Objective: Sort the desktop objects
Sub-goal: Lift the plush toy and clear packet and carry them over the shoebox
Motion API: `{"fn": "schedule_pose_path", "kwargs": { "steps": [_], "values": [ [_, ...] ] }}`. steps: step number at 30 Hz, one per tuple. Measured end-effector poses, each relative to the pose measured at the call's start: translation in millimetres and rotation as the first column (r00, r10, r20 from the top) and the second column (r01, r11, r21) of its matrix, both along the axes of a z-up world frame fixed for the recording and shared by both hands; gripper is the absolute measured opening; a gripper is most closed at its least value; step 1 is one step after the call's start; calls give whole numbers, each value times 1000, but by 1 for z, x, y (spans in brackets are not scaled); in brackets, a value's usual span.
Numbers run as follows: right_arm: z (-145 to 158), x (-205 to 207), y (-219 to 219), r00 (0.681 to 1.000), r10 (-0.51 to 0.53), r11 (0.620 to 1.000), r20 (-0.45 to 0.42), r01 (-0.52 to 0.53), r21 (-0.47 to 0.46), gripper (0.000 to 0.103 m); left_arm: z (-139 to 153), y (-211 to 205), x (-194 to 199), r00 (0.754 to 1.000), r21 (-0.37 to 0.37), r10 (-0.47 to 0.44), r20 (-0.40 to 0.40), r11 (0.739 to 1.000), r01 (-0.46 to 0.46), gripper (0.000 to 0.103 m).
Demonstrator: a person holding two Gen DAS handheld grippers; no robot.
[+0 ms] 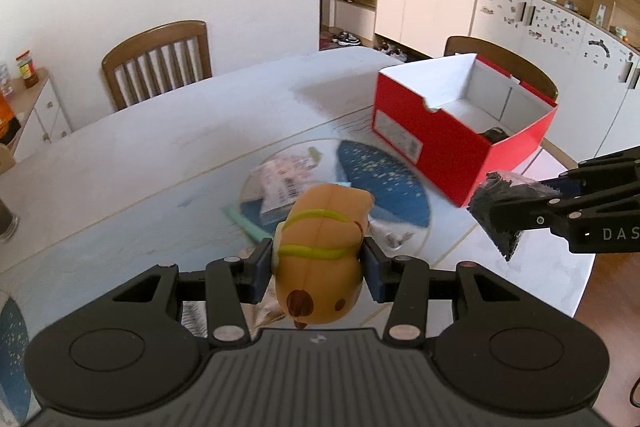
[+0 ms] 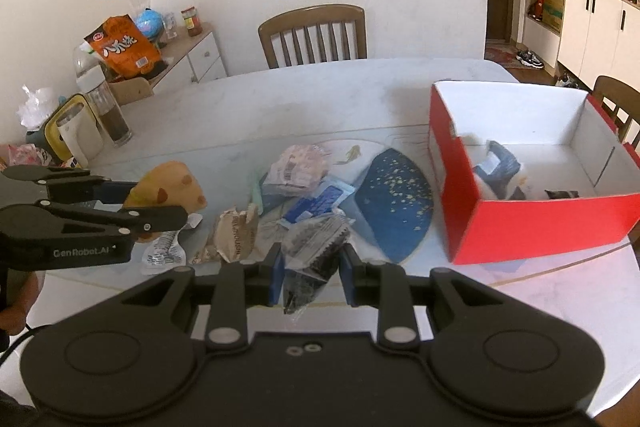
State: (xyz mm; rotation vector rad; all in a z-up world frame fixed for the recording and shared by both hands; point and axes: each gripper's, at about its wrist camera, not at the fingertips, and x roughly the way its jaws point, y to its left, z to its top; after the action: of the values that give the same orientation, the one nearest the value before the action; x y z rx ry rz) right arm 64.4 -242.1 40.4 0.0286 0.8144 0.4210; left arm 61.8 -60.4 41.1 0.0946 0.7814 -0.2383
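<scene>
The pale bench (image 2: 320, 99) carries a red shoebox (image 2: 532, 227) at its right side, open on top, with a few items inside. Left of the red shoebox lies a heap of wrappers (image 2: 296, 187). The left gripper (image 1: 318, 267) is clamped on a tan capybara toy (image 1: 320, 251) above the bench. The right gripper (image 2: 312, 267) pinches a clear packet (image 2: 314, 247) with dark contents.

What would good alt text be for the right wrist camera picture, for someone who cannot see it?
The right claw grips a dark crinkly wrapper above a white table strewn with snack packets. At left, the left claw holds an orange animal toy; at right stands an open red box with a few items inside.
</scene>
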Motion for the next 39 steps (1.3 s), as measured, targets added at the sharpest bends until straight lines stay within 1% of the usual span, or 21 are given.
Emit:
{"fn": "schedule_pose_path", "kwargs": {
  "steps": [8,20,30,39],
  "values": [
    [9,16,-47,1000,22,1000,-8,-21,12,27,10,-51,19,1000,5,-19,-12,1000,19,45],
    [20,59,-129,999,39,999,-6,-39,17,27,21,-137,65,999,-7,-36,3,999,36,45],
    [24,85,-185,999,54,998,1,-54,14,27,21,-192,91,1000,-3,-31,1,1000,31,45],
    [19,114,-220,998,59,998,0,-59,13,27,15,-227,123,999,14,-42,-20,999,43,45]
  ]
}}
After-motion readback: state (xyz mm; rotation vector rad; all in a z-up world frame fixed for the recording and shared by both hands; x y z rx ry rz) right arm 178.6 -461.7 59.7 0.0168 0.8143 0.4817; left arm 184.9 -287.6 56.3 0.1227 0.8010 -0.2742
